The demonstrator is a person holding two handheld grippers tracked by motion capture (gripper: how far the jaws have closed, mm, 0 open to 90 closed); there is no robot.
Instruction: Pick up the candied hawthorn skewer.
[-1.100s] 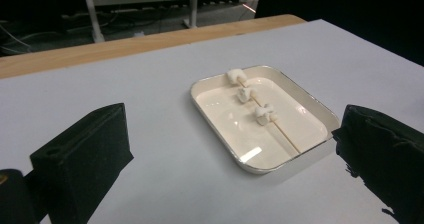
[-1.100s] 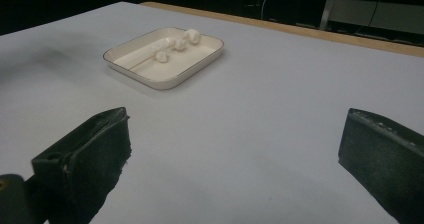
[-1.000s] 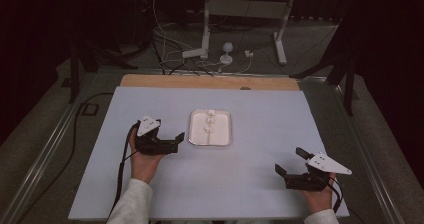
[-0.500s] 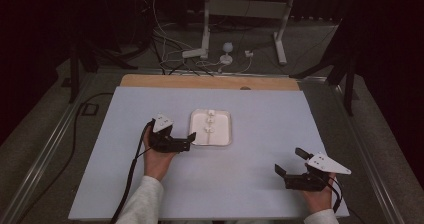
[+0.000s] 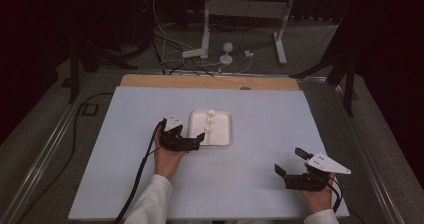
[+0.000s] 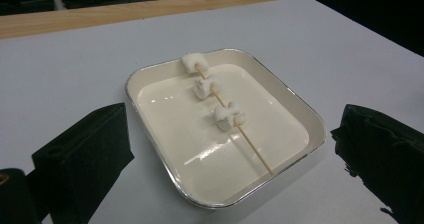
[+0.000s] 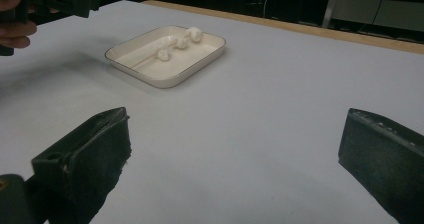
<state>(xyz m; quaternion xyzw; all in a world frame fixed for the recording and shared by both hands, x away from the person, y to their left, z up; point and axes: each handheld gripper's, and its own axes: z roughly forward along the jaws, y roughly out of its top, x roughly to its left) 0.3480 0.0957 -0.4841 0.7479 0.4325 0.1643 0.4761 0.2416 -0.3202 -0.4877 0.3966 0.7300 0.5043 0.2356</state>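
A shallow, cream-white rectangular tray with a thin silvery rim [image 5: 224, 134] is seen near the middle of a pale blue-grey table top [image 5: 260, 114]. Inside the tray lies a thin wooden skewer [image 6: 250, 146] threaded with three small white marshmallow-like pieces [image 6: 227, 116]; its far end rests on the tray's far rim and its bare pointed end lies toward the near rim.

The left gripper [image 5: 197, 140], black and held in a hand, is seen at the tray's left edge, its jaws spread wide and holding nothing. In the left gripper view the jaws stand to either side of the tray, above the table. The step in hand is judged to be a reach toward the skewer. The next move probably calls for the jaws to be lowered over the bare end of the stick and closed on it without the tray being pushed.

The right gripper [image 5: 287, 164], black with a grey three-cornered plate on top, is held well apart at the table's near right, its jaws also spread and empty.

Beyond the table, a strip of bare wood [image 5: 210, 81], white cables [image 5: 235, 59] and a metal stand's legs [image 5: 205, 49] are seen on the floor. Nothing lies between the left gripper and the skewer; the raised tray rim could catch a jaw.
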